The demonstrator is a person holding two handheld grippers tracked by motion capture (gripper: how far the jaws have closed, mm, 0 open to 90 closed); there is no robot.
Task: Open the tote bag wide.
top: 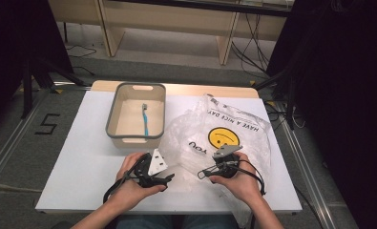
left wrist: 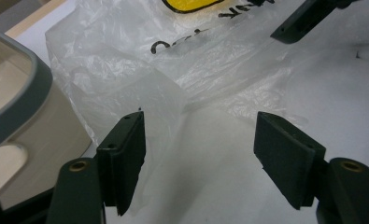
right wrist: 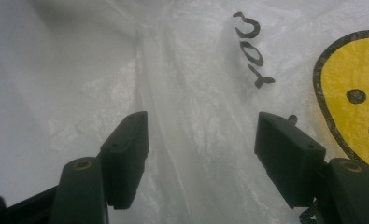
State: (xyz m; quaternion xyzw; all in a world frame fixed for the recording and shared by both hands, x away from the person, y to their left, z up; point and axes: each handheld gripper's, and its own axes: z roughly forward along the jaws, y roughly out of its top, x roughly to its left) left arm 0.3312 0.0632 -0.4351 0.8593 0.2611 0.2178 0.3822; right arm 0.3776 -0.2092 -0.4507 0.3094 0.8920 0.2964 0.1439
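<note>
A clear plastic bag [top: 214, 131] with a yellow smiley face and black lettering lies crumpled on the white table, right of centre. My left gripper [top: 169, 177] is open at the bag's near left edge, with thin plastic [left wrist: 140, 93] just beyond its jaws. My right gripper [top: 201, 174] is open over the bag's near edge, and the bag's film [right wrist: 196, 130] runs between its jaws. A grey-rimmed beige bin [top: 136, 114] stands at the back left and holds a blue toothbrush [top: 145, 119].
The white table [top: 76, 157] has free surface left of the bin and along the front. The bin's corner [left wrist: 18, 107] sits close on the left of my left gripper. Dark stands and cables surround the table on the floor.
</note>
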